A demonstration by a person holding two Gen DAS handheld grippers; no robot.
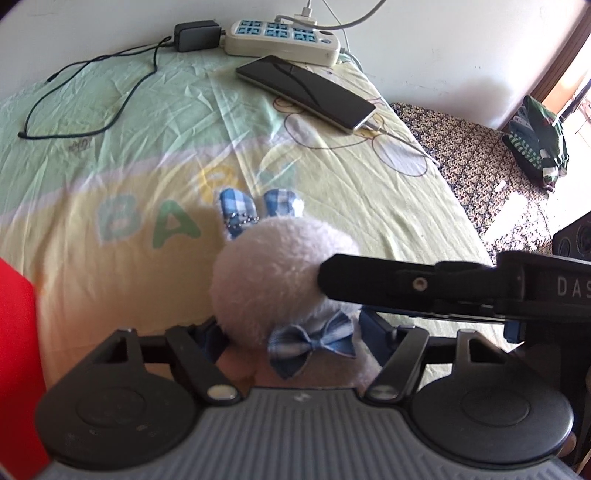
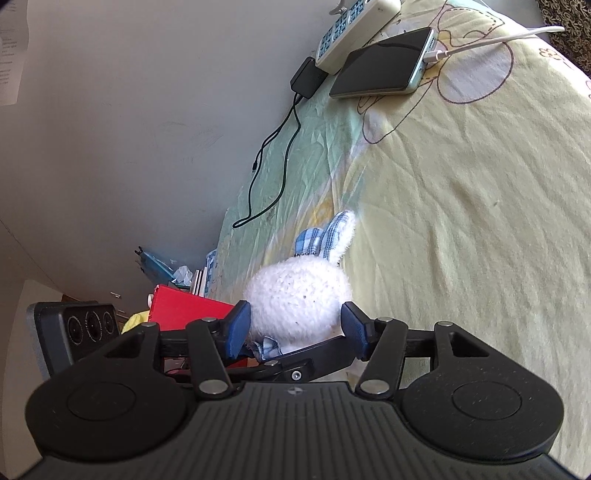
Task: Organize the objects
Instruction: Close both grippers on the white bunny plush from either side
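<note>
a white plush bunny (image 1: 280,277) is seen in the middle of a bed sheet (image 1: 110,166) that is yellow and green. the bunny has blue checked ears (image 1: 255,210) and a blue checked bow tie (image 1: 314,339).

everything is told from the bunny.

the left gripper (image 1: 291,332) is placed right at the bunny, low down by the bow tie. its blue pads are seen on each side of the bunny's lower part, but they are mostly hidden behind the fluff and the bow. it cannot be told if the bunny is pinched by them.

the right gripper (image 2: 295,325) is also placed at the bunny. the bunny's round white head (image 2: 299,299) is seen between its two blue pads (image 2: 238,326). the pad on the left side of that view is touching the fluff. the other pad is set just beside the fluff, and the jaws are spread wide around the head. in the left view, one black finger (image 1: 388,284) of the right gripper is seen lying against the side of the head.

far behind the bunny, a dark phone (image 1: 306,90) is laid on the sheet, with a power strip (image 1: 280,37) and a black charger (image 1: 197,35) behind it. a black cable (image 1: 92,99) is looped on the sheet. a red box (image 2: 184,306) is seen near the bunny, beside the bed.
</note>
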